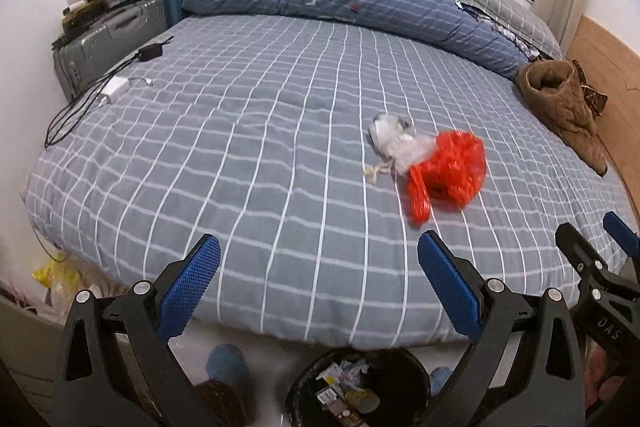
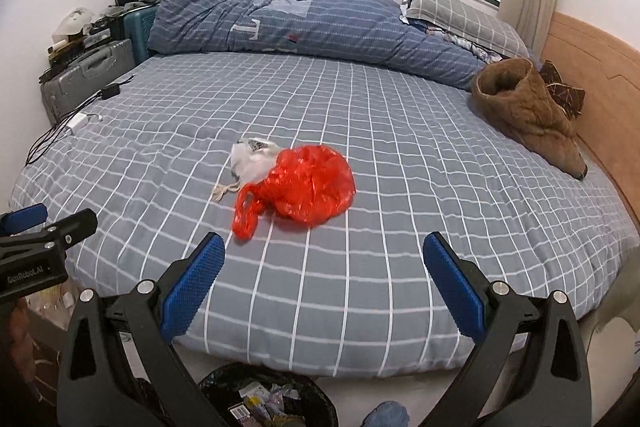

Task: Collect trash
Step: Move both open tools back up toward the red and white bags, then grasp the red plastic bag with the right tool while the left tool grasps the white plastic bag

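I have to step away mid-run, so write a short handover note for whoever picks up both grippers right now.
Left gripper: open, empty, at the foot of the bed.
Right gripper: open, empty, beside the left one.
Red plastic bag lies mid-bed on the checked sheet, touching a clear plastic wrapper with a small twisted scrap beside it.
Bin stands on the floor below the bed edge, already holding some rubbish.
Done: nothing on the bed has been picked up.
Left: grab the bag, wrapper and scrap, and drop them in the bin.

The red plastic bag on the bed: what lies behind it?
Behind the red plastic bag lies crumpled white packaging with a pale string. The bag covers part of it, so its full extent stays hidden.
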